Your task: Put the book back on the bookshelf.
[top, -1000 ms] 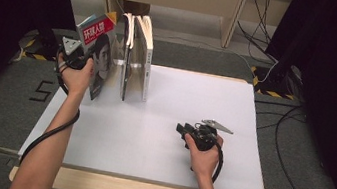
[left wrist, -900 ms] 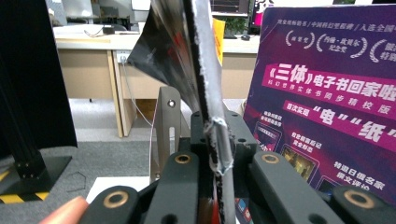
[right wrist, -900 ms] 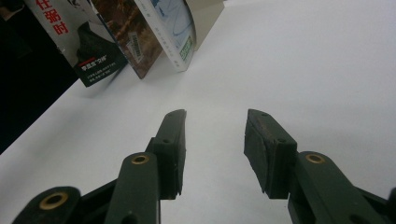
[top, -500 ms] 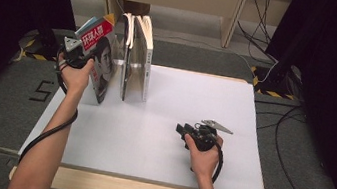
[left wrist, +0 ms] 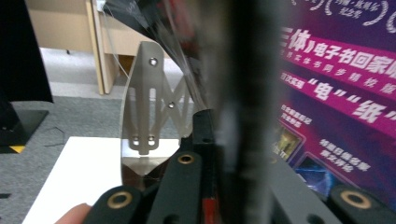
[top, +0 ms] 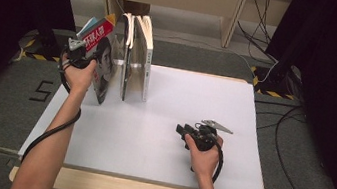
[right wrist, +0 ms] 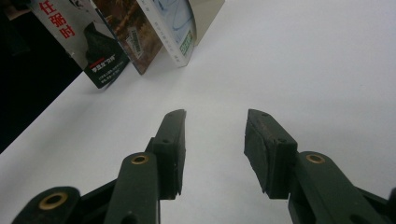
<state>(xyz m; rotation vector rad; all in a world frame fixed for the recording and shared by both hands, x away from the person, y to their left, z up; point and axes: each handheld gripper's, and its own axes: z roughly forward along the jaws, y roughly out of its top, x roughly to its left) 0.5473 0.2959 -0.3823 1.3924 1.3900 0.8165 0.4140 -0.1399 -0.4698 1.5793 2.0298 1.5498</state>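
Now L gripper clamped tight on leaning magazine at 10 o'clock, R gripper open, empty; mag may slip, toppling 2 upright books.

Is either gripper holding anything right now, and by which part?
Left gripper is shut on the magazine, clamped at its upper edge as it leans by the books. Right gripper is open over the table, holding nothing.

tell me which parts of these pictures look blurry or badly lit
Left gripper view: the glossy purple-and-magenta magazine sits too close, its dark edge smeared. Right gripper view: black jaws sharp, the leaning books behind slightly soft. High view: even light on the white tabletop, both sides black.
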